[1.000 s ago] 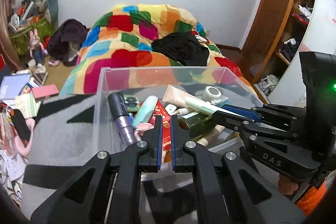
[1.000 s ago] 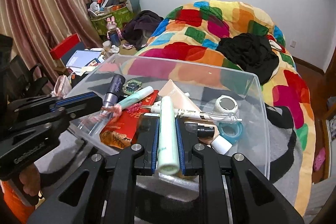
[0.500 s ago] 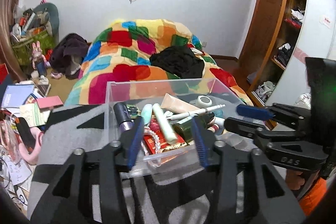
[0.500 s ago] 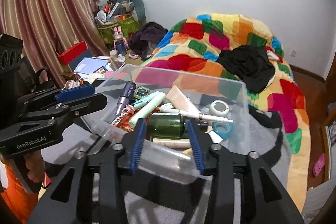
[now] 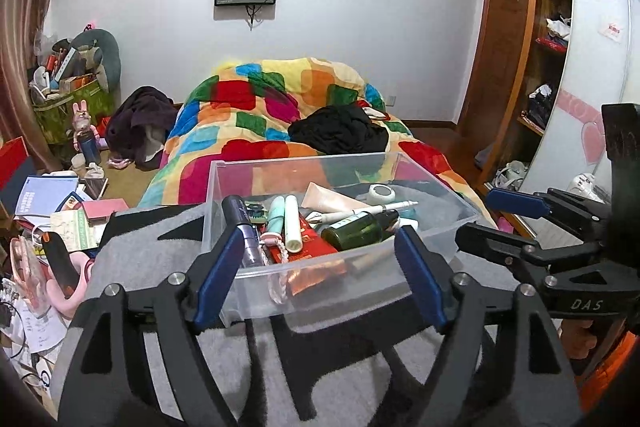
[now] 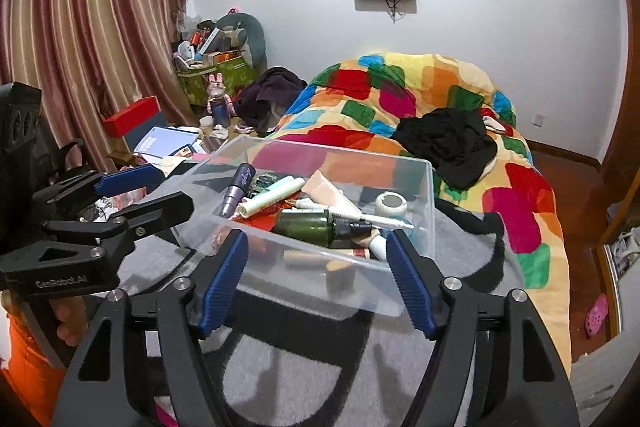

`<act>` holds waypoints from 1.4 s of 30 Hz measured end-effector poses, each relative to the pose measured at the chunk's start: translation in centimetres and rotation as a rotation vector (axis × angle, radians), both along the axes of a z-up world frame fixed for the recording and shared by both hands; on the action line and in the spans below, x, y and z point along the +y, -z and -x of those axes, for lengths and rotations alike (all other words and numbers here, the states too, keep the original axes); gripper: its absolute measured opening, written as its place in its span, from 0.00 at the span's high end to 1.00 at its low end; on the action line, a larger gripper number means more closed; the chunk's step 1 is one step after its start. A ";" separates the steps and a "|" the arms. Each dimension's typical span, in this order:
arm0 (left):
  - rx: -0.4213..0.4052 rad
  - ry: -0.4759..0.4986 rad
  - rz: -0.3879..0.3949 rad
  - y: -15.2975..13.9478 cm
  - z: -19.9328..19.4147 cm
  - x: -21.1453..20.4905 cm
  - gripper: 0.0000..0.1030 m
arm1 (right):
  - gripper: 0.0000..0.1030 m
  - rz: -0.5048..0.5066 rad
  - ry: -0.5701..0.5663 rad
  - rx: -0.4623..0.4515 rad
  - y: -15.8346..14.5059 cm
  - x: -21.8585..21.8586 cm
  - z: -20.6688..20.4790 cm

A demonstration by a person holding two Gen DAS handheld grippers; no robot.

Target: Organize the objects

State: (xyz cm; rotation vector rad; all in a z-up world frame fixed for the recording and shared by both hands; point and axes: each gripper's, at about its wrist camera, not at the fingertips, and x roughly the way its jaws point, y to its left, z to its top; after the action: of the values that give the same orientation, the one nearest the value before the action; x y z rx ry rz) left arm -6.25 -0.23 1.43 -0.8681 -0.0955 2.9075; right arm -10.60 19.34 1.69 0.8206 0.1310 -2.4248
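A clear plastic bin (image 5: 436, 239) (image 6: 428, 211) stands on a grey and black blanket. It holds several toiletries: a dark green bottle (image 5: 356, 229) (image 6: 308, 225), a pale green tube (image 5: 292, 223) (image 6: 268, 201), a purple can (image 5: 244, 227) (image 6: 238, 189), a beige tube (image 5: 332, 199) and a white pen (image 5: 372, 211). My left gripper (image 5: 318, 279) is open and empty, held back from the bin's near wall. My right gripper (image 6: 316, 279) is open and empty, also short of the bin. Each gripper shows at the side of the other's view.
A colourful patchwork quilt (image 5: 280, 115) with black clothes (image 5: 340, 131) lies behind the bin. Books, a red box and clutter (image 5: 48, 195) fill the floor at left. A wooden wardrobe (image 5: 532, 67) stands at right. Curtains (image 6: 80, 47) hang at left.
The right gripper let go of the pale green tube, which now lies in the bin. Both grippers opened wide and pulled back and up from the bin.
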 end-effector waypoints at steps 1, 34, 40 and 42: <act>0.001 0.000 0.000 0.1 -0.1 0.1 0.22 | 0.34 0.002 0.008 0.001 0.1 0.2 -0.1; -0.057 -0.011 -0.020 2.0 -0.5 0.4 0.19 | 0.32 0.006 0.000 -0.045 1.5 0.5 -0.5; -0.057 -0.009 -0.021 2.0 -0.6 0.4 0.19 | 0.32 0.008 0.000 -0.043 1.6 0.4 -0.6; -0.057 -0.010 -0.019 2.0 -0.6 0.5 0.17 | 0.32 0.008 -0.001 -0.044 1.7 0.3 -0.7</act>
State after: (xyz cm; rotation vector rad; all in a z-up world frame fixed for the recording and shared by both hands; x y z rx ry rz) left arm -5.62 0.23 -0.55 -0.9504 -0.1325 2.8865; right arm -9.93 19.66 0.04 0.8692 0.1049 -2.4033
